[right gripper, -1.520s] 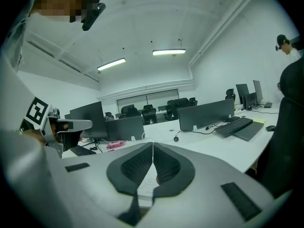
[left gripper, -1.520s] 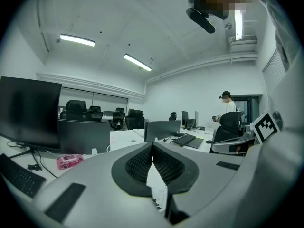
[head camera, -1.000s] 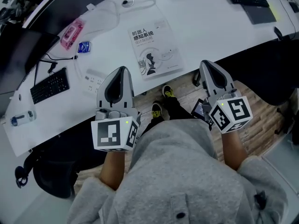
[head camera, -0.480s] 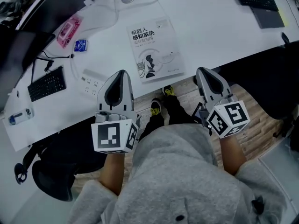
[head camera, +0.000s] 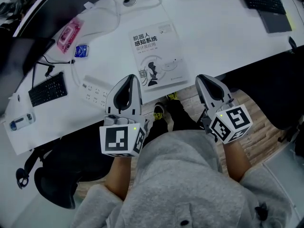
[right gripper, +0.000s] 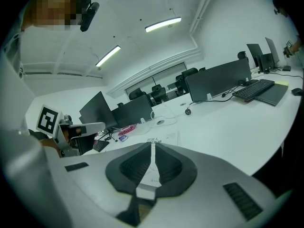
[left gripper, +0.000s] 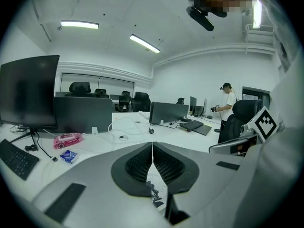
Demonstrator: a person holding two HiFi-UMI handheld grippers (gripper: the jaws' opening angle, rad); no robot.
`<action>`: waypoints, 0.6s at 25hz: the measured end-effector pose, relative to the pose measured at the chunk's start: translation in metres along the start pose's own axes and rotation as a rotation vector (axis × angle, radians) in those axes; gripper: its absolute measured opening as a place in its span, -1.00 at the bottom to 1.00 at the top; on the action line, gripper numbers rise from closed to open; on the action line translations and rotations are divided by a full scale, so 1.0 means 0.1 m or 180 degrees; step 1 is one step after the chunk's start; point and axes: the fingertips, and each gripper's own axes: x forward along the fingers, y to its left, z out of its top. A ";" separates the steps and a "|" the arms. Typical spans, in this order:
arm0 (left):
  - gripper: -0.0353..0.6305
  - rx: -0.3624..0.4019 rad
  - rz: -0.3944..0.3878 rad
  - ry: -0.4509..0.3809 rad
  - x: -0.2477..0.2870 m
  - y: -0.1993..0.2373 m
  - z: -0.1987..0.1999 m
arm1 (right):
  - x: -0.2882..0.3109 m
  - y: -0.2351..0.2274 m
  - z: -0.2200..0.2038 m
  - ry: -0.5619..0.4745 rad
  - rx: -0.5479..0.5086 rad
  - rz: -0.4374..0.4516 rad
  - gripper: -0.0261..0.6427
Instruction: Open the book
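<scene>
On the white worktop [head camera: 213, 37] the closed book [head camera: 156, 56] lay with its long axis pointing away. The left gripper [head camera: 134, 77] looked nearer it than the right gripper [head camera: 201, 78], both with fingers shut, empty.

Both grippers have closed in on the white softcover book [head camera: 156, 56] lying on the white worktop [head camera: 213, 27]. The left grey claw [head camera: 134, 76] now ends just beside the book's near left corner, apparently without touching it. The right grey claw [head camera: 202, 77] has drawn nearer the near right corner.
</scene>
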 end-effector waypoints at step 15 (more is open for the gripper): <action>-0.66 -0.0147 -0.0103 0.0265 0.35 -0.02 -0.34 | 0.28 -0.14 -0.37 0.0412 0.0281 0.0249 -0.63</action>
